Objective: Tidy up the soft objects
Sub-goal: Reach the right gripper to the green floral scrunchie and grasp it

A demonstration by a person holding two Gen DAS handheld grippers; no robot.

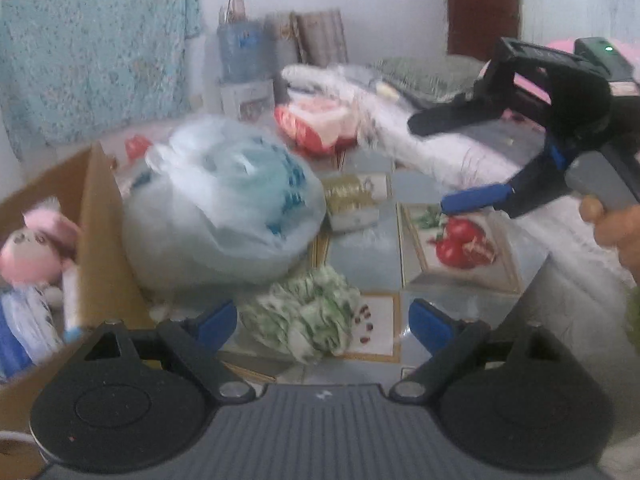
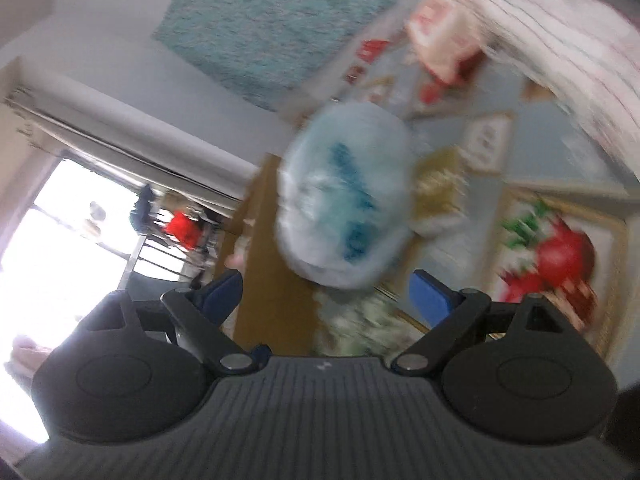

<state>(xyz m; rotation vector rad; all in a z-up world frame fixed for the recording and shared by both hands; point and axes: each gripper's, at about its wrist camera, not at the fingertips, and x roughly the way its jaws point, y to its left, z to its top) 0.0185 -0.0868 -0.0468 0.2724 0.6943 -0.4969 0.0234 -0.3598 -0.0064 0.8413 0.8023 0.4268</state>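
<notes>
Nearest, the left gripper (image 1: 322, 320): jaws wide, nothing between them, aimed at a green-and-white scrunched cloth (image 1: 304, 316) loose on the fruit-print table cover (image 1: 368, 252). Left of it, 1 cardboard box (image 1: 100, 240), apparently the collecting bin, already holds a pink-haired doll (image 1: 36, 248). Beyond, a plastic-bagged blue soft item (image 1: 224, 208) touches the box wall (likely next in). Right gripper (image 1: 448, 164): spread wide, empty, above the table. Farthest, a white fluffy bundle (image 1: 400, 128).
</notes>
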